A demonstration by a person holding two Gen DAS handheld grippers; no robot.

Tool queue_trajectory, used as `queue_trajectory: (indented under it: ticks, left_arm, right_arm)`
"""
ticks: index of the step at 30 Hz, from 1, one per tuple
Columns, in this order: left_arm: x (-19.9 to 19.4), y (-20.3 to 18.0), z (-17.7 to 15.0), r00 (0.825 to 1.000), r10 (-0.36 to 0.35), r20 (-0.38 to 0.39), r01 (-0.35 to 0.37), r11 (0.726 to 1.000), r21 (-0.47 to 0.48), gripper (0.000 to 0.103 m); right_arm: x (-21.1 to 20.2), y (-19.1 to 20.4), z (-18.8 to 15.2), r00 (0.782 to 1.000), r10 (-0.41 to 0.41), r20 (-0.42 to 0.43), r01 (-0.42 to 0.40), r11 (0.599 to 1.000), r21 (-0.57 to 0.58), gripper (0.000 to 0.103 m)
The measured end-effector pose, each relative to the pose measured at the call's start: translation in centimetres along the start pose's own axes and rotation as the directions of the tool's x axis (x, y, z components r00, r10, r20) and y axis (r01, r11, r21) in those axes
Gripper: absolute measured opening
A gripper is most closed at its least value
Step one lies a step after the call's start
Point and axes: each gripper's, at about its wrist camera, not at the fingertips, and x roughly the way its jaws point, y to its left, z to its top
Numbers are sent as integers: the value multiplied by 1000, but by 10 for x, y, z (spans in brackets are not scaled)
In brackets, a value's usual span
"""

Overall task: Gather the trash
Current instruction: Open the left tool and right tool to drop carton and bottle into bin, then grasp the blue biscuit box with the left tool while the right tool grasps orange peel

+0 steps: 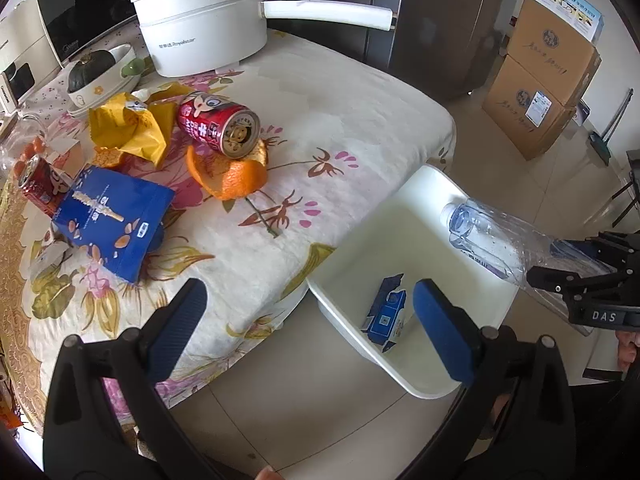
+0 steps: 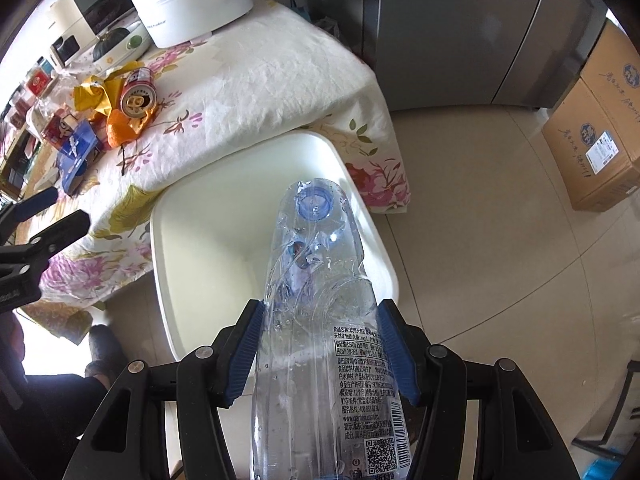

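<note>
My right gripper (image 2: 318, 344) is shut on a clear crushed plastic bottle (image 2: 316, 320), held neck-first over the white bin (image 2: 192, 272) on the floor beside the table. The bottle (image 1: 484, 236) also shows in the left wrist view, over the bin (image 1: 404, 372). A small blue carton (image 1: 388, 314) lies in the bin. My left gripper (image 1: 310, 320) is open and empty, above the table edge and the bin's near corner. On the table lie a red can (image 1: 218, 126) on its side, orange peel (image 1: 236, 178), a yellow wrapper (image 1: 128, 128), a blue snack box (image 1: 114, 220) and a second red can (image 1: 38, 184).
A white electric pot (image 1: 200, 20) with a long handle, a bowl holding a squash (image 1: 98, 74) and a microwave (image 1: 80, 4) stand at the table's far side. Cardboard boxes (image 1: 548, 76) are stacked on the tiled floor by a grey fridge (image 1: 436, 20).
</note>
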Motion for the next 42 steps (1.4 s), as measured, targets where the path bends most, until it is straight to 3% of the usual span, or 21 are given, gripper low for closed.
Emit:
queue_trajectory:
  ticks: [8, 9, 12, 22, 31, 36, 42]
  left_arm:
    - [-9, 24, -10, 1000, 27, -6, -27, 999, -25, 102]
    - [-11, 28, -11, 1000, 31, -7, -31, 999, -34, 102]
    - [-15, 43, -14, 1000, 31, -7, -31, 998, -60, 102]
    - [-28, 97, -24, 1000, 17, -17, -20, 980, -199, 102]
    - [-44, 136, -30, 998, 57, -20, -60, 962, -267, 102]
    - [-53, 167, -25, 997, 78, -28, -83, 937, -340, 102]
    - [-47, 197, -27, 999, 28, 26, -13, 891, -453, 102]
  right_arm:
    - [15, 15, 14, 999, 1, -43, -1, 1000, -5, 62]
    - [14, 17, 15, 999, -4, -40, 4, 1000, -8, 67]
    - [7, 21, 18, 1000, -17, -11, 17, 1000, -14, 79]
    - [-30, 49, 26, 992, -32, 119, 38, 998, -51, 83]
    - [-49, 90, 35, 982, -2, 191, 24, 994, -110, 84]
    - [-50, 113, 44, 977, 27, 211, 2, 990, -138, 85]
    - [-48, 134, 59, 973, 52, 226, -21, 991, -135, 85]
